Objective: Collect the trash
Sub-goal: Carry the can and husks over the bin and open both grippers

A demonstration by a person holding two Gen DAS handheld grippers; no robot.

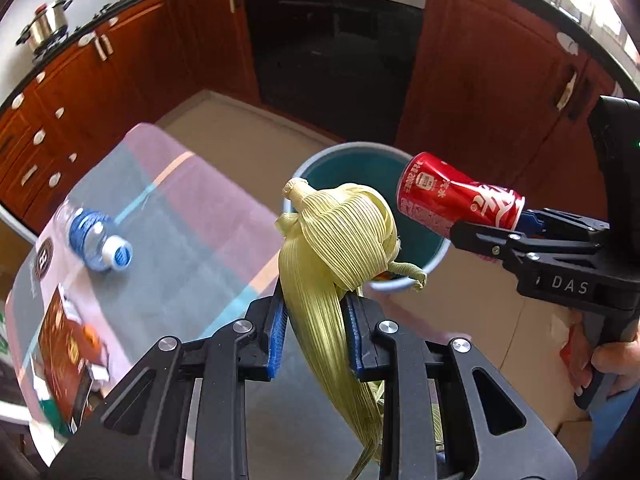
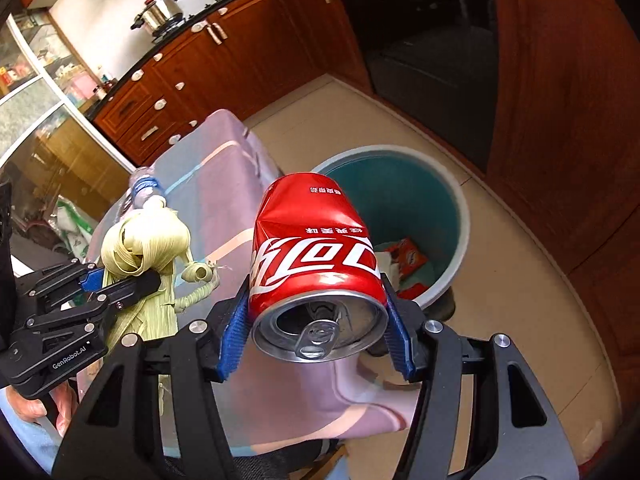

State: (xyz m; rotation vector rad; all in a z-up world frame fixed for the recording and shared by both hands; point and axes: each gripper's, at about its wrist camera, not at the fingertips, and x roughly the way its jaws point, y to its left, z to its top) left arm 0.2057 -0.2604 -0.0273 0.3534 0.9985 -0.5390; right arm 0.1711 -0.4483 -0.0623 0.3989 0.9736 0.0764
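Centre-frame, the left gripper (image 1: 316, 330) is clamped on a corn husk (image 1: 336, 236), and the right gripper (image 2: 316, 320) pinches a dented red can (image 2: 312, 248), both poised near the bin (image 2: 460, 216), likely for dropping.

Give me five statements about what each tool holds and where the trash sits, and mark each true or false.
1. The left tool is shut on a pale yellow-green corn husk. True.
2. The right tool grips a clear plastic water bottle. False: it is shut on a dented red aluminium soda can.
3. The round teal plastic bin on the floor is empty. False: wrappers already lie at its bottom.
4. A clear plastic bottle with a blue label lies on its side on the pink and grey tablecloth. True.
5. The soda can is unopened. False: its mouth is open and the pull tab is lifted.
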